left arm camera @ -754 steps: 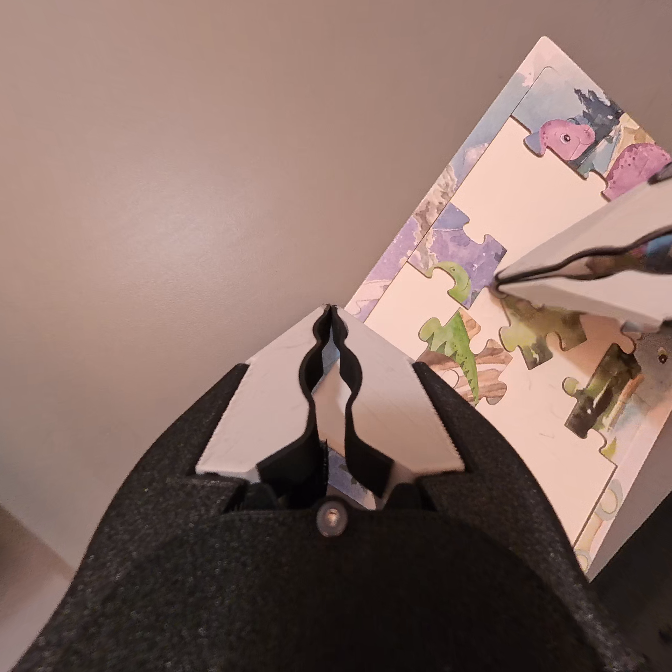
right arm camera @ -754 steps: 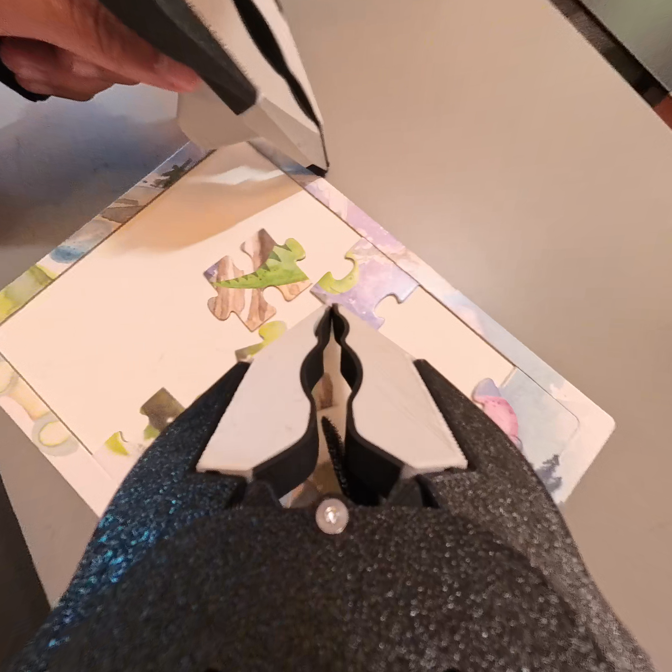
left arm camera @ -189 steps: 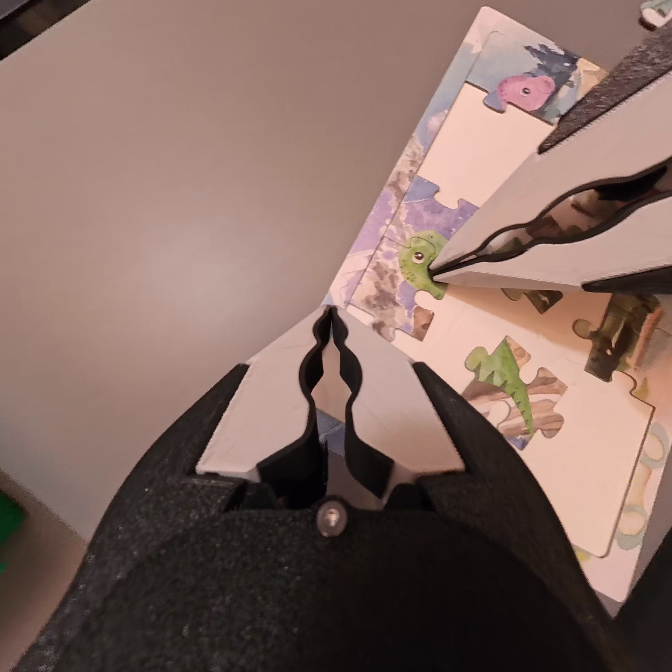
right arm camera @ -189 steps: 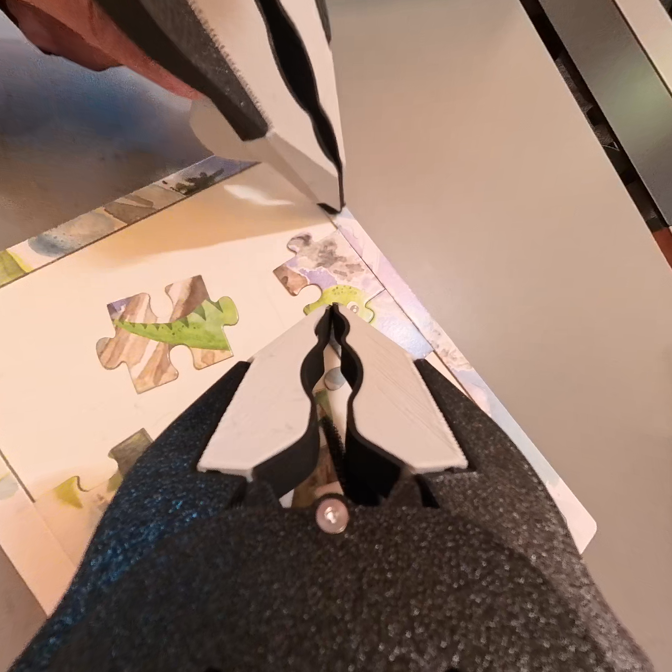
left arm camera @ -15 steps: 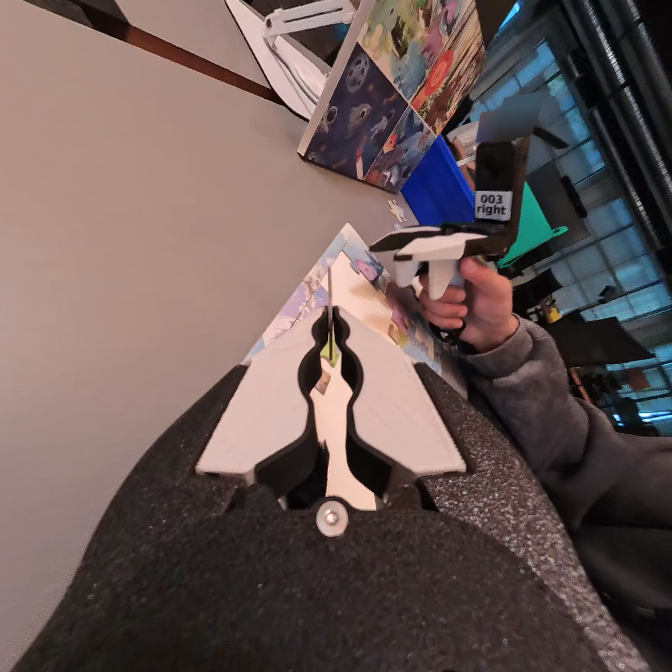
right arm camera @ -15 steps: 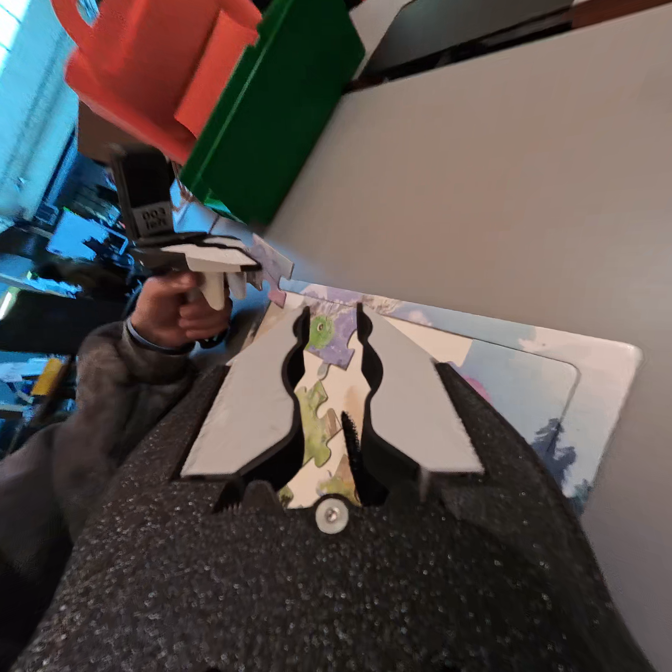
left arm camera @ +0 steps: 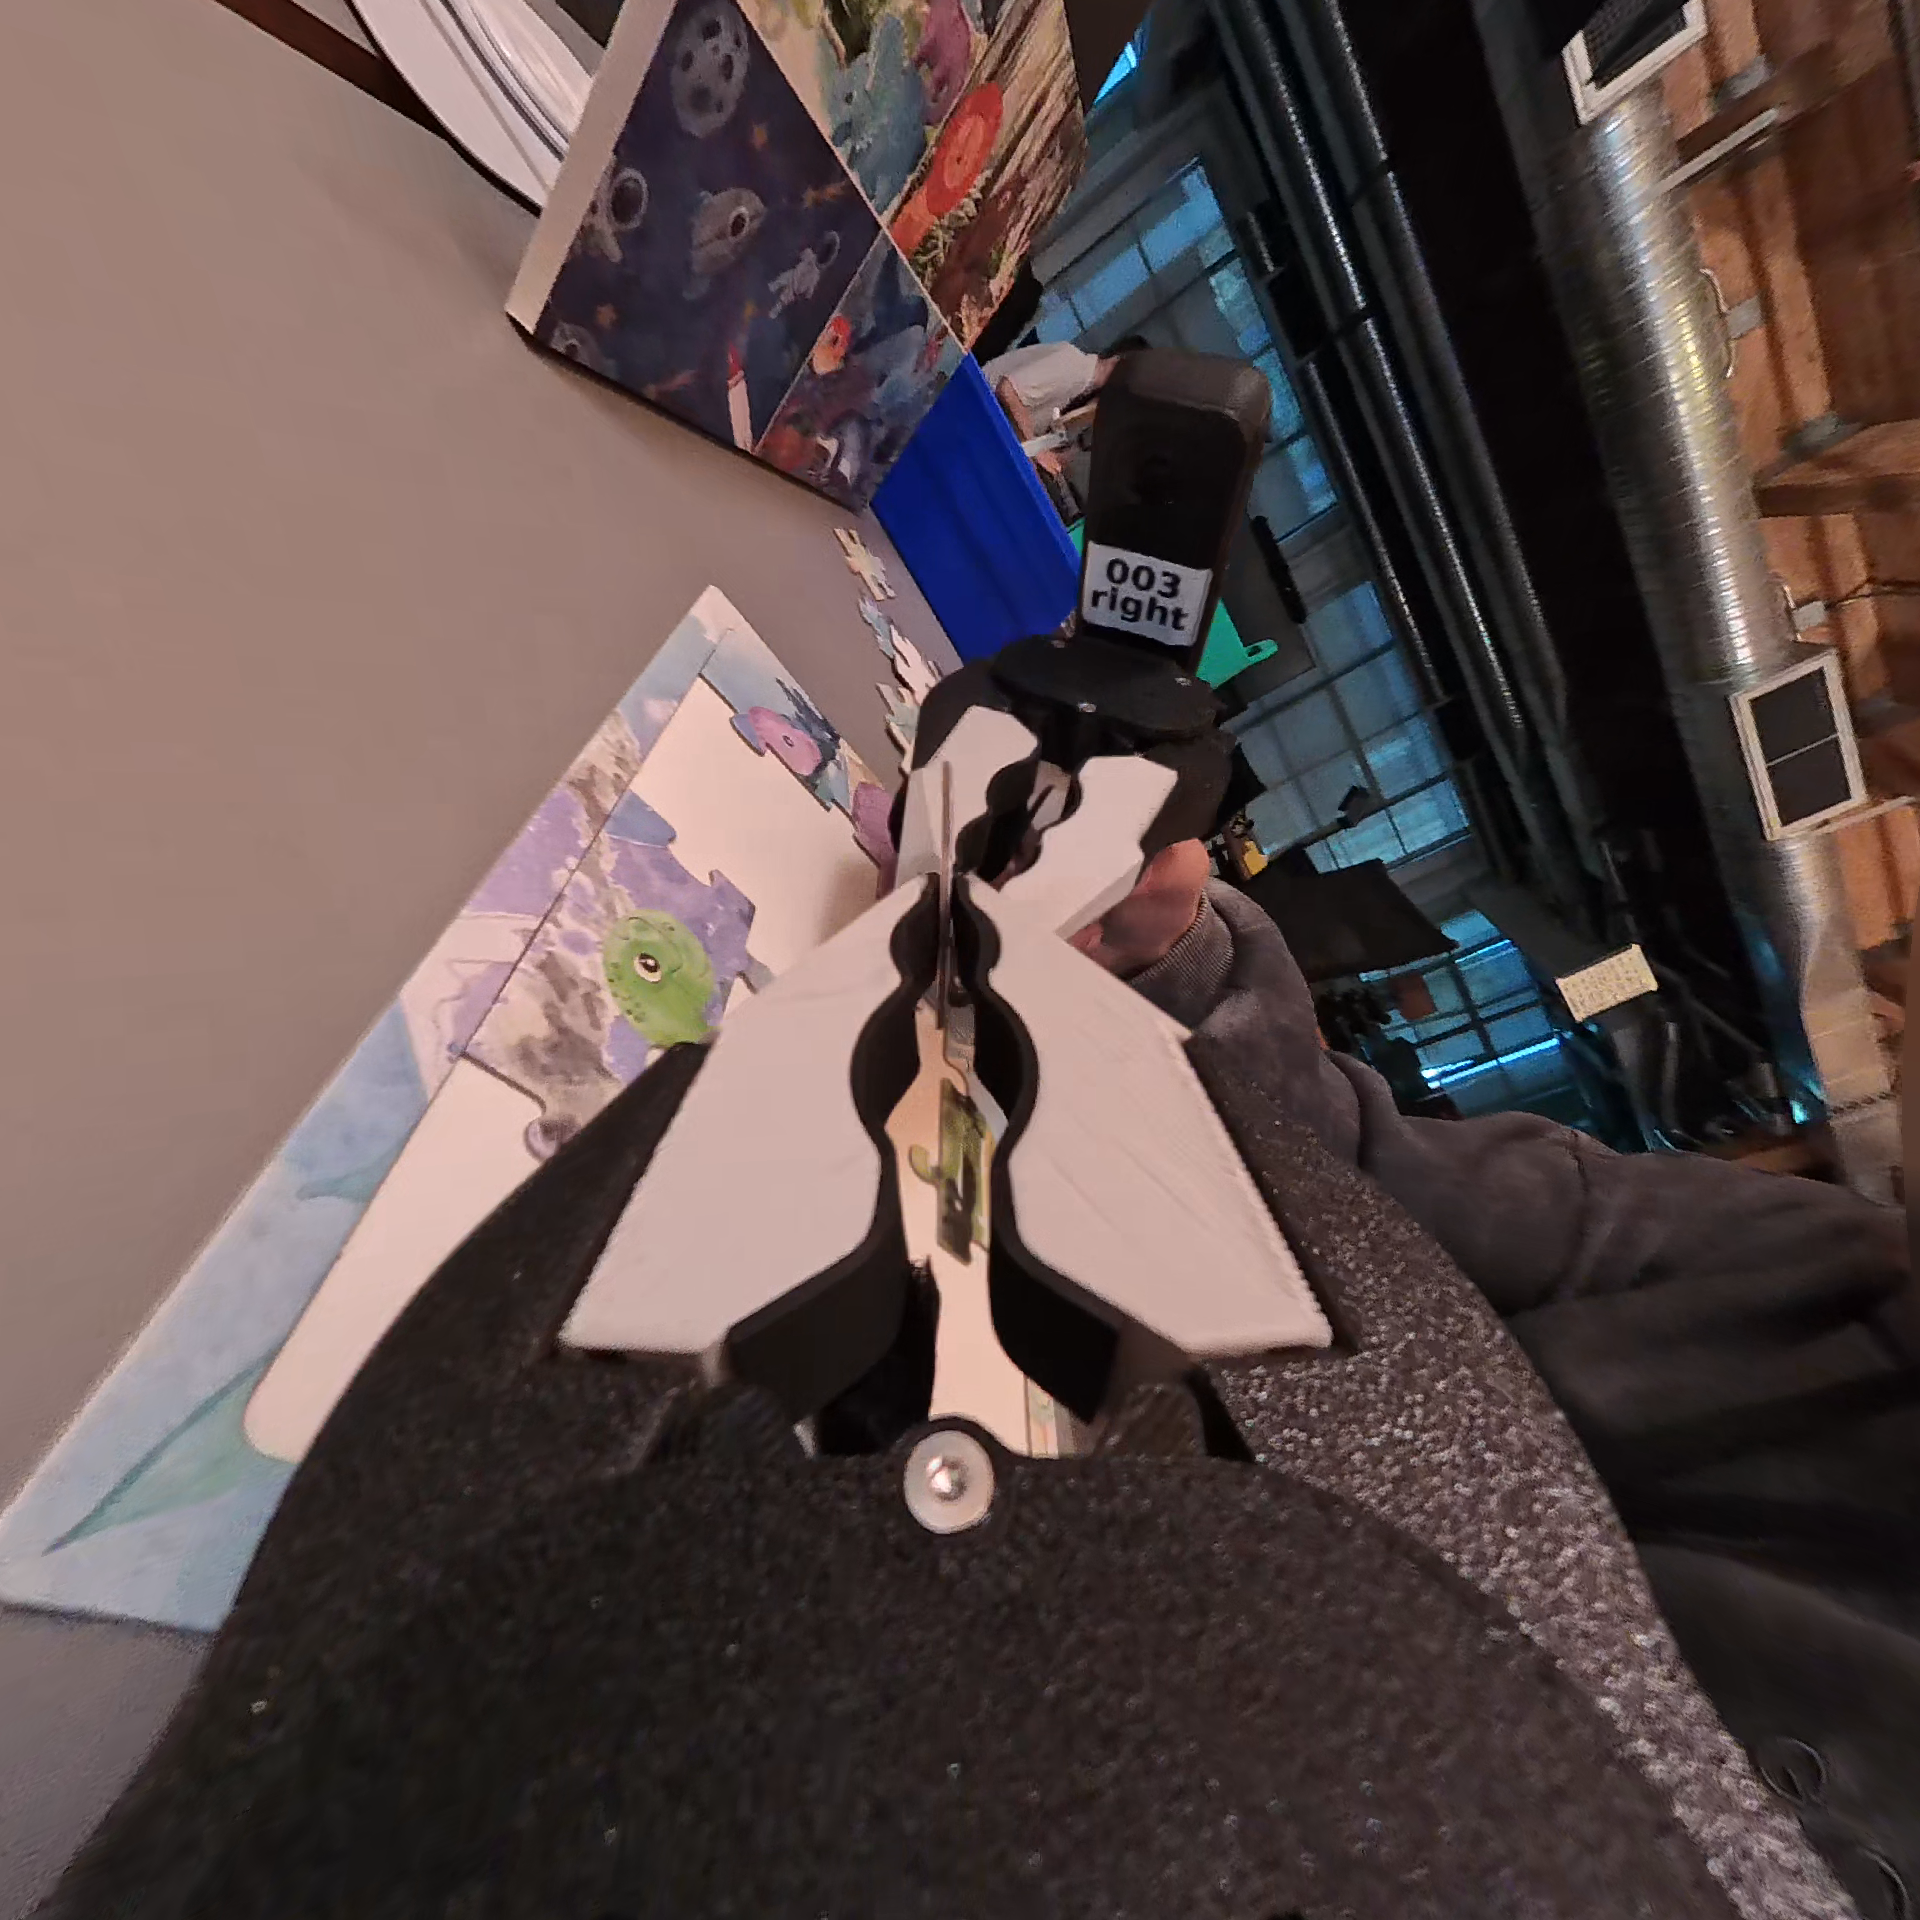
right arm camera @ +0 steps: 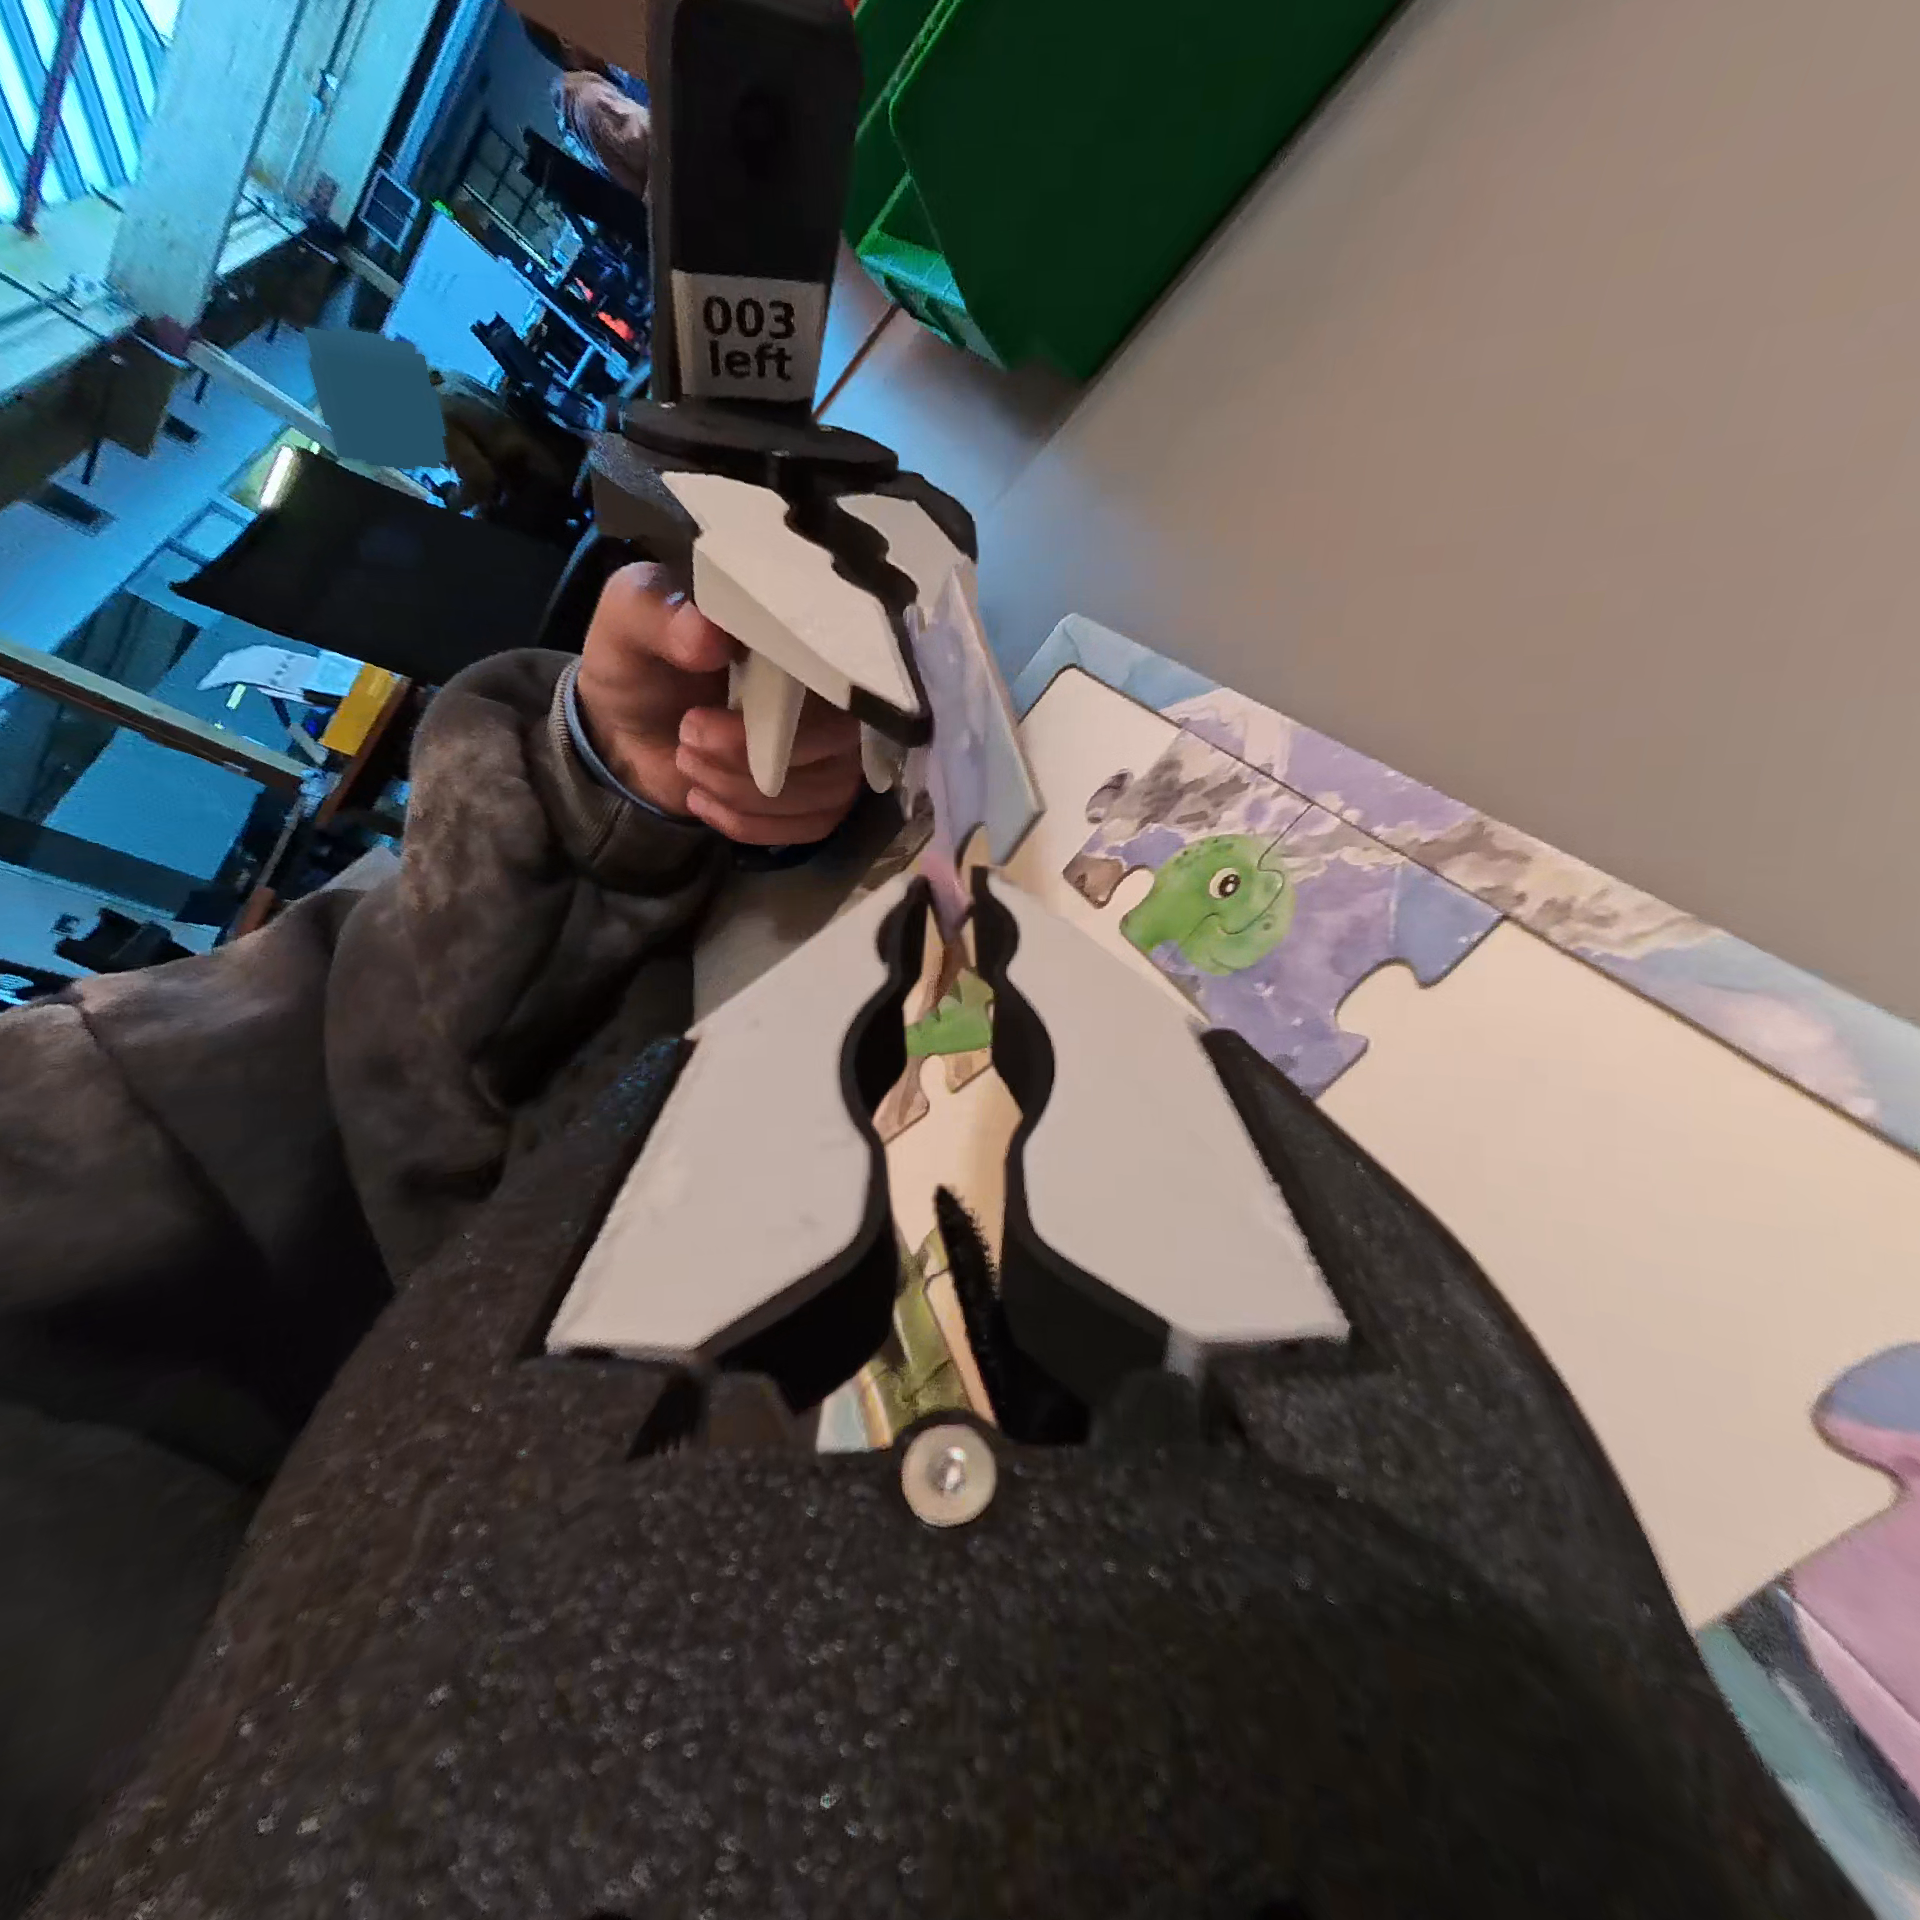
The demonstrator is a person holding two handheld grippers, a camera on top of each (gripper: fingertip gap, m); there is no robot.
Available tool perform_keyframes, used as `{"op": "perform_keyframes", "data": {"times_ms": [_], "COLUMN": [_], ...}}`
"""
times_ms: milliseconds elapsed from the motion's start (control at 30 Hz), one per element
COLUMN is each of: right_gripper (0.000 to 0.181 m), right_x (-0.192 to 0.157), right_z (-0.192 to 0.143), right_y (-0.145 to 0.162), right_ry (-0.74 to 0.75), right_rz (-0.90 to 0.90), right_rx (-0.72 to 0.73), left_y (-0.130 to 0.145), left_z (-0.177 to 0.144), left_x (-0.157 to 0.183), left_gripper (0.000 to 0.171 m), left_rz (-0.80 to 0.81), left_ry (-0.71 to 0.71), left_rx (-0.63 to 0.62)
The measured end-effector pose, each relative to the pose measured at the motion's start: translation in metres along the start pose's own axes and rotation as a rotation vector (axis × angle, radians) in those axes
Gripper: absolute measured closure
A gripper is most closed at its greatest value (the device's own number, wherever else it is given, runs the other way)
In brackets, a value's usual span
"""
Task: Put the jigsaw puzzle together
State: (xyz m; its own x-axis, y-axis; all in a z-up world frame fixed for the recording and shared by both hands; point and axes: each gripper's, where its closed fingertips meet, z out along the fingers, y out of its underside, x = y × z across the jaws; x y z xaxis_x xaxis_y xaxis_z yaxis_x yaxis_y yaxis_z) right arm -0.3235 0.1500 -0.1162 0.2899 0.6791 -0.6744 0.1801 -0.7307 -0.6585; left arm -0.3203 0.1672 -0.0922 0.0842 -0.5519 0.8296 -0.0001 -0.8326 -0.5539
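A purple and blue puzzle piece (right arm camera: 977, 727) is held upright in the air above the puzzle board (right arm camera: 1558, 1195). My left gripper (left arm camera: 943, 896) is shut on it; in that view the piece (left arm camera: 945, 821) shows only as a thin edge. My right gripper (right arm camera: 951, 885) faces the left gripper (right arm camera: 920, 717) tip to tip, and its tips are closed on the piece's lower tab. Two joined pieces with a green dinosaur head (right arm camera: 1216, 914) sit in the board against the border. They also show in the left wrist view (left arm camera: 655, 977).
A purple dinosaur piece (left arm camera: 784, 738) fills the board's far corner. A green dinosaur body piece (right arm camera: 951, 1029) lies loose on the board. A puzzle box (left arm camera: 779, 260), a blue bin (left arm camera: 966, 499) and loose pieces (left arm camera: 868, 566) stand beyond the board. A green bin (right arm camera: 1091, 156) is at the table's other end. The tips of both grippers are at nearly the same place.
The two grippers have come together tip to tip. The right gripper's jaws, open half a second ago, have narrowed onto the piece that the left gripper holds.
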Motion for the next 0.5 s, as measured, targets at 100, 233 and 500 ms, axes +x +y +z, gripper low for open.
{"op": "perform_keyframes", "data": {"times_ms": [100,233,500], "right_gripper": [0.175,0.179,0.171], "right_x": [-0.004,-0.002,0.040], "right_z": [-0.007,-0.028,-0.093], "right_y": [-0.007,-0.023,-0.051], "right_ry": [-0.032,-0.061,0.029], "right_rz": [0.003,0.040,0.181], "right_rx": [0.029,0.110,0.341], "left_y": [-0.002,0.000,0.002], "left_z": [0.000,0.001,0.002], "left_x": [0.005,0.011,0.008], "left_gripper": [0.171,0.171,0.171], "left_rz": [0.008,0.038,0.030], "left_ry": [0.023,0.030,0.017], "left_rx": [0.012,-0.004,-0.015]}}
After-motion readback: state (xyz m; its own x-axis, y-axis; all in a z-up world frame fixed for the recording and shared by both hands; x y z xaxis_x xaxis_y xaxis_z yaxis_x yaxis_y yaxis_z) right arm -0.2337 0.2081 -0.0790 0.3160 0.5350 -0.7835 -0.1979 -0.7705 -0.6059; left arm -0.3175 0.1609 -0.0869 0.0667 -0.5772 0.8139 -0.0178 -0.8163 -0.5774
